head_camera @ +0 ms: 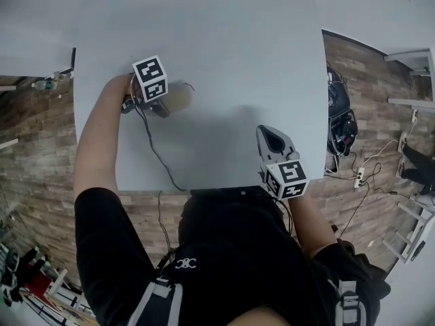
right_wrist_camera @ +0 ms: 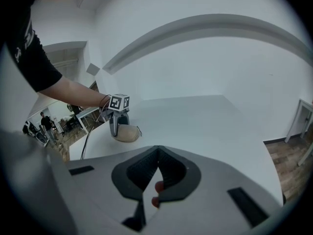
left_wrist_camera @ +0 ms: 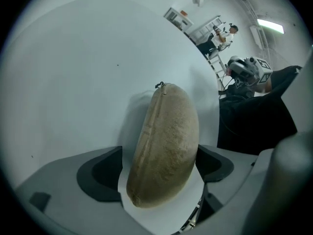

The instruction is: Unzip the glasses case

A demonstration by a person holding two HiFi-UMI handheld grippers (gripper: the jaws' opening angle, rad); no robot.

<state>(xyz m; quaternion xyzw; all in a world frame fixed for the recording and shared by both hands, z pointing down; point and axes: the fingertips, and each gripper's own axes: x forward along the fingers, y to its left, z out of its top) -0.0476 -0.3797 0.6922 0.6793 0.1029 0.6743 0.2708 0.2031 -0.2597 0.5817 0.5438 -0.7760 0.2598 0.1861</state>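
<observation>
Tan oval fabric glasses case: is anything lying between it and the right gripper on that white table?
Nothing visible. Only bare white table lies between the right gripper, jaws together, and the tan oval glasses case, which sits between the parted jaws of the left gripper.

open table [head_camera: 231, 53] beyond glasses case [head_camera: 179, 99], cable [head_camera: 155, 151] crossing near left

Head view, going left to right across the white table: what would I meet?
The left gripper → the tan glasses case between its open jaws → the right gripper, jaws shut.
</observation>
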